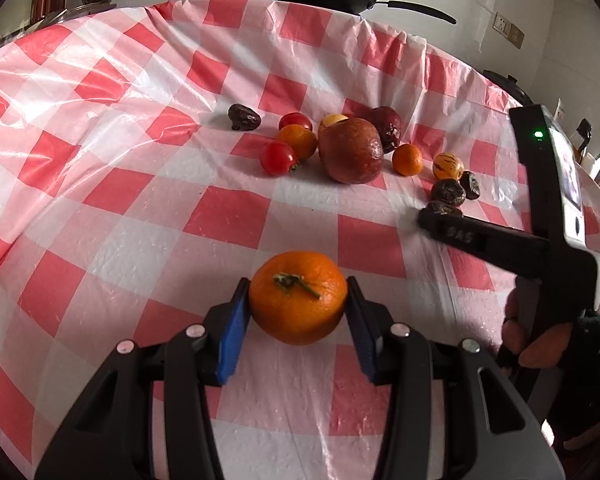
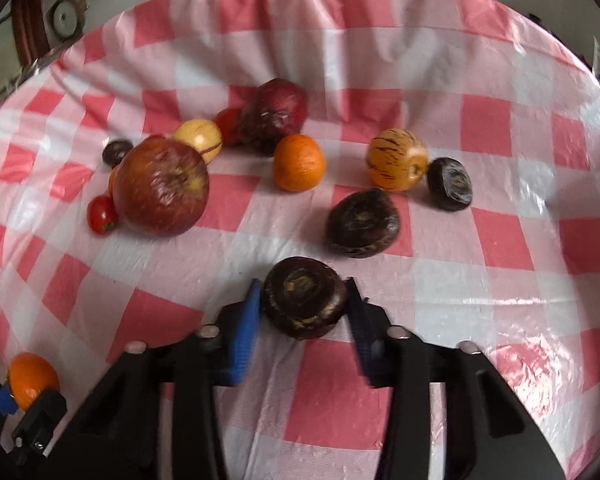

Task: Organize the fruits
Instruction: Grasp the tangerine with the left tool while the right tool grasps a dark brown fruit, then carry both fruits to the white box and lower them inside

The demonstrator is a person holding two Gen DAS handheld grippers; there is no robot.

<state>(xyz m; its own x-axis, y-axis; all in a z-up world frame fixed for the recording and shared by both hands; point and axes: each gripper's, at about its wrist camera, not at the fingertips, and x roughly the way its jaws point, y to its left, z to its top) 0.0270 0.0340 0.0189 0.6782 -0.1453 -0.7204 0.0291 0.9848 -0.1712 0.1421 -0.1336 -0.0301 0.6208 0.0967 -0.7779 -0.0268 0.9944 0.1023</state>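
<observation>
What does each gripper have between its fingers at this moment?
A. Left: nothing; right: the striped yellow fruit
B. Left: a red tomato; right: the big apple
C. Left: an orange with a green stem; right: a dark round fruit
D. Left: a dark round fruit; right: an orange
C. The left gripper has its blue pads against the orange with a green stem, and the right gripper has its pads on both sides of a dark round fruit.

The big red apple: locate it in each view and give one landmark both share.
Left wrist view: big red apple sits upper centre, among the fruit cluster.
Right wrist view: it sits left of centre, a cherry tomato by it.
Shared landmark: the striped yellow-orange round fruit.
</observation>
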